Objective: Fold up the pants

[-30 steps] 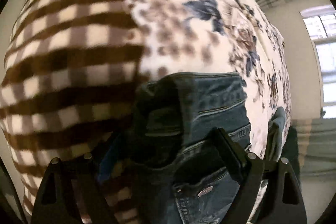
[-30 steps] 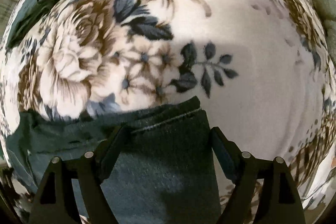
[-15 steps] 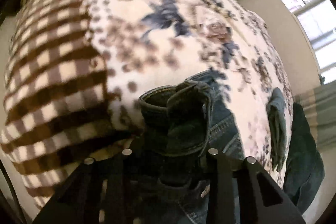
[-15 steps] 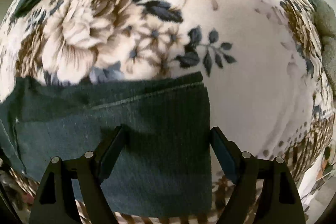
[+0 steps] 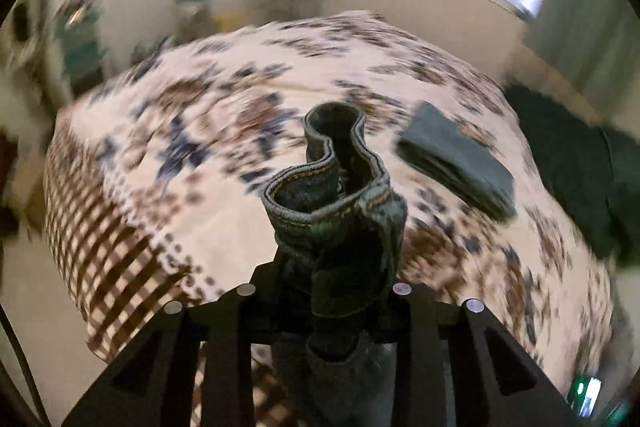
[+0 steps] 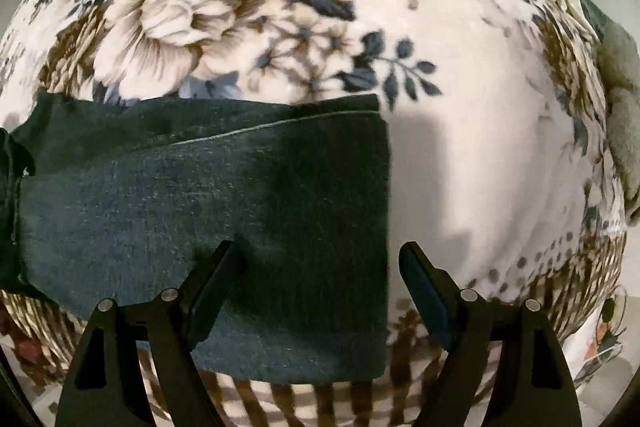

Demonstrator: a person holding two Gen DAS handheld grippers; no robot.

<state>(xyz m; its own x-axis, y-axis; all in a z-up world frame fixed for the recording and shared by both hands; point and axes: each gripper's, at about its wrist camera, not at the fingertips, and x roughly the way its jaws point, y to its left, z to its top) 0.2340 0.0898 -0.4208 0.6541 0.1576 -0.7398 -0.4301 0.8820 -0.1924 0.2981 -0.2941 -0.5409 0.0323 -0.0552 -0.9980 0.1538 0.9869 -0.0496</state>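
Left hand-held gripper [image 5: 324, 291] now clamped on jeans [image 5: 336, 203] waistband, lifted off bed [image 5: 208, 195]. Right hand-held gripper [image 6: 320, 279] spread wide, hovering over flat leg hem [image 6: 320, 163]. Fold-over likely starting.

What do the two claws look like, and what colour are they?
Both claws are black. The left claw and the right claw each have two flat, wedge-shaped fingers with triangle cut-outs near the bottom. Small shiny silver bolt heads sit on top of each finger. A thin dark cable curves along the left edge of the left view. No sleeves or hands show.
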